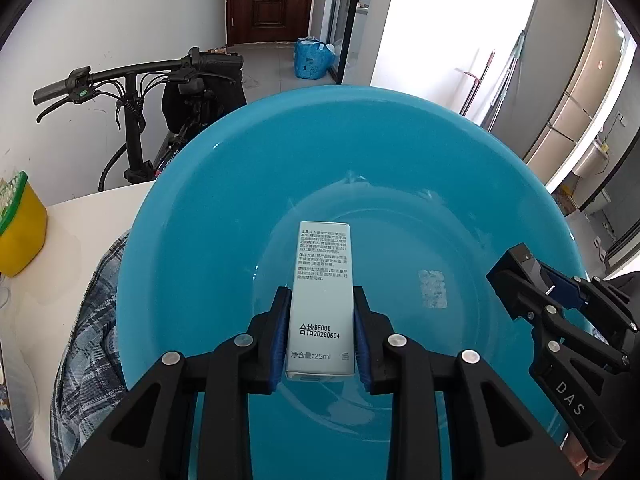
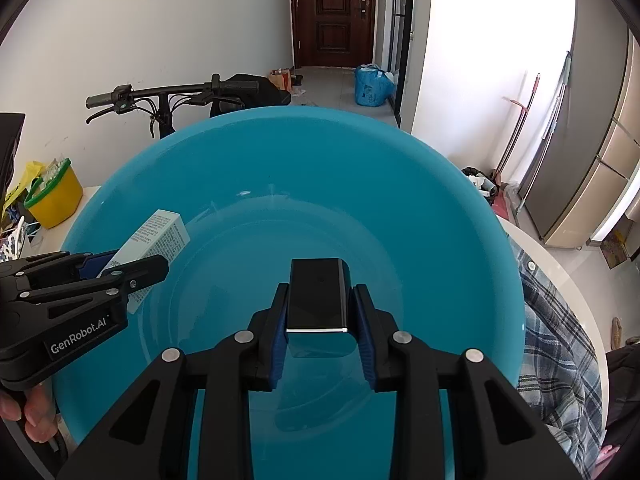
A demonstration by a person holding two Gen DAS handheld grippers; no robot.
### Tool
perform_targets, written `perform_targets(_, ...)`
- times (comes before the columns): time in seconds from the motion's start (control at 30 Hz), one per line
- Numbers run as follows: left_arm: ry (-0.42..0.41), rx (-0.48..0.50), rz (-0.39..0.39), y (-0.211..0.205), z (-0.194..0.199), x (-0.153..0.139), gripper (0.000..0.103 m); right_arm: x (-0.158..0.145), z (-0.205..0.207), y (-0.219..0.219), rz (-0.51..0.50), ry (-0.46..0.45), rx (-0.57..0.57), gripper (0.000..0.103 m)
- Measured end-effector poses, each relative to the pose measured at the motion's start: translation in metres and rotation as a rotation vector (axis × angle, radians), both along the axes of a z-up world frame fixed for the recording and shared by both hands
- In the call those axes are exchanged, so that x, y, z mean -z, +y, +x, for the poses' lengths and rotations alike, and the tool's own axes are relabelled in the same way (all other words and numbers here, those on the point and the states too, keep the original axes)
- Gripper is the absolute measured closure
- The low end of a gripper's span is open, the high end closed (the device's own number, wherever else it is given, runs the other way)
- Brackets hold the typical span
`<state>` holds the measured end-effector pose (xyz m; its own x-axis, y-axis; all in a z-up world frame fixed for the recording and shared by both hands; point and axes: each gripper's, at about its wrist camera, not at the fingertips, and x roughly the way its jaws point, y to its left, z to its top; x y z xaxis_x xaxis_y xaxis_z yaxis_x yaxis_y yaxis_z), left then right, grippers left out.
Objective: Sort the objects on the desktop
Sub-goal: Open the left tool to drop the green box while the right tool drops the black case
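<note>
A big blue basin (image 1: 248, 184) (image 2: 400, 184) fills both views. My left gripper (image 1: 321, 300) is shut on a slim white carton (image 1: 322, 300) printed with small text, held above the basin's floor. In the right wrist view the same carton (image 2: 160, 236) pokes out of the left gripper (image 2: 132, 268) at the left. My right gripper (image 2: 319, 300) is shut on a small glossy black box (image 2: 319, 300) over the basin's middle. From the left wrist view, that right gripper (image 1: 508, 268) comes in at the right edge with the black box (image 1: 524, 260) in it.
A plaid cloth (image 1: 88, 320) (image 2: 560, 340) lies under the basin on the white table (image 1: 80, 240). A yellow tub (image 1: 20, 232) (image 2: 56, 196) with a green rim stands at the table's left. A bicycle (image 1: 136, 88) stands behind the table; a fridge (image 2: 592, 120) is at the right.
</note>
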<state>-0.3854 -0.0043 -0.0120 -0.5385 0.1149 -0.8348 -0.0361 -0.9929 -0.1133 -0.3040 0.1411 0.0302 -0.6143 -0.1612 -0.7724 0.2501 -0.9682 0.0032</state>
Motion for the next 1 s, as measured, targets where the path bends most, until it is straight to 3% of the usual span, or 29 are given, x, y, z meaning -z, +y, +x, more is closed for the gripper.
perform_targets(0.27, 0.005, -0.009, -0.033, 0.004, 0.002, -0.001, 0.072, 0.0, 0.0, 0.002, 0.0, -0.004, -0.002, 0.074)
perform_targets(0.63, -0.006, -0.007, -0.019, 0.004, 0.002, -0.003, 0.071, 0.0, -0.001, 0.004, -0.009, -0.013, -0.008, 0.074)
perform_targets(0.7, -0.008, -0.013, -0.02, 0.004, 0.002, -0.003, 0.066, 0.0, -0.001, 0.003, -0.008, -0.015, -0.009, 0.074)
perform_targets(0.77, 0.009, -0.008, -0.013, 0.004, 0.003, -0.006, 0.043, 0.0, -0.002, 0.002, -0.008, -0.017, -0.011, 0.074)
perform_targets(0.83, 0.046, -0.013, -0.024, 0.004, 0.007, -0.011, 0.034, 0.0, -0.001, 0.002, -0.005, -0.017, -0.011, 0.074)
perform_targets(1.0, 0.058, -0.013, -0.032, 0.004, 0.009, -0.015, 0.034, 0.001, -0.002, 0.001, -0.005, -0.024, -0.011, 0.074)
